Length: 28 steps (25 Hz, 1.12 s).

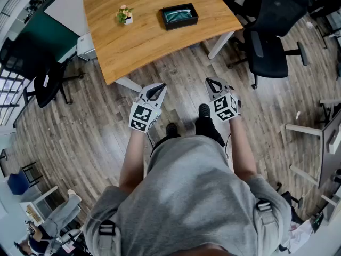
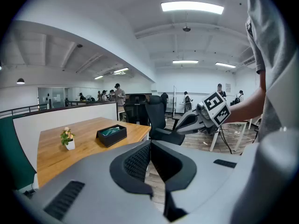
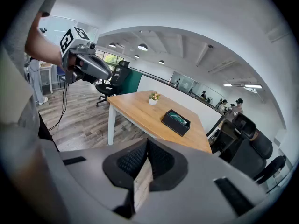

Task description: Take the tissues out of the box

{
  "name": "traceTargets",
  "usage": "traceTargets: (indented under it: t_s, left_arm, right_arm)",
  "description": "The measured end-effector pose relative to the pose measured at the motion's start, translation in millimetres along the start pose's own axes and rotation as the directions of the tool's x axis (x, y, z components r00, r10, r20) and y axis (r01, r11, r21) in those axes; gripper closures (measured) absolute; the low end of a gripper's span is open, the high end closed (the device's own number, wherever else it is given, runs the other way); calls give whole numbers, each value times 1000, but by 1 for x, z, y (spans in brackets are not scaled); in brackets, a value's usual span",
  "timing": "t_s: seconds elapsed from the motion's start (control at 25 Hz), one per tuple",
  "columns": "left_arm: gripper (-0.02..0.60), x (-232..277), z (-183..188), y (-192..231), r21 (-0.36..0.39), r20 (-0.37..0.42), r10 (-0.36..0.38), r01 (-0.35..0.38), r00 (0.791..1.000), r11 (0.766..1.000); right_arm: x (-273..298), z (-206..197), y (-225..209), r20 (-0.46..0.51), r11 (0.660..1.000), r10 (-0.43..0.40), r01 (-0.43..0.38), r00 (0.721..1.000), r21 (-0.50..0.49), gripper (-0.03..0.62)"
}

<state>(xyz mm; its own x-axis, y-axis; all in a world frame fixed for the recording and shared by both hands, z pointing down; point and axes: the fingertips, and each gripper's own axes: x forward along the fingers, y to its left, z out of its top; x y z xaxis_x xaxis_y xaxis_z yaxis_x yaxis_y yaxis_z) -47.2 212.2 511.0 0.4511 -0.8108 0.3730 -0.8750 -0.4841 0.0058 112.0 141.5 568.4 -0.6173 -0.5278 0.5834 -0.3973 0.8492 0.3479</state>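
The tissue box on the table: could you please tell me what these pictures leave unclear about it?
Head view: the tissue box is too small to tell how full it is; only a teal surface shows inside.
Left gripper view: its near wall hides most of the inside.
Right gripper view: too distant and small to show whether anything sticks up from it.

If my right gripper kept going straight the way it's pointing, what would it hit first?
Probably the wooden table, on its bare top short of the black tissue box; nothing shows in between, though depth is hard to judge.
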Motion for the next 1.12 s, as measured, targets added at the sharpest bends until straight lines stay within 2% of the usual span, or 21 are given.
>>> traceTargets:
  t_s: [0.32,0.44,0.8,1.12]
  left_arm:
    - [558,-43,-6,4,22,45,-12,11,999,1000]
    - [558,-56,-5,11,8,61,-3,2,998,1000]
    - [560,-66,2,12,16,88,-45,44,995,999]
    - [558,-66,6,15,56,80,-63,58,995,997]
  right_arm:
    - [-9,21,33,13,998,-55,54,998,14,591]
    - [-10,28,42,21,998,-61,61,998,24,591]
    - [-18,45,48,59,993,-117,115,991,40,588]
    - [-20,51,53,65,990,-137,134,988,47,579]
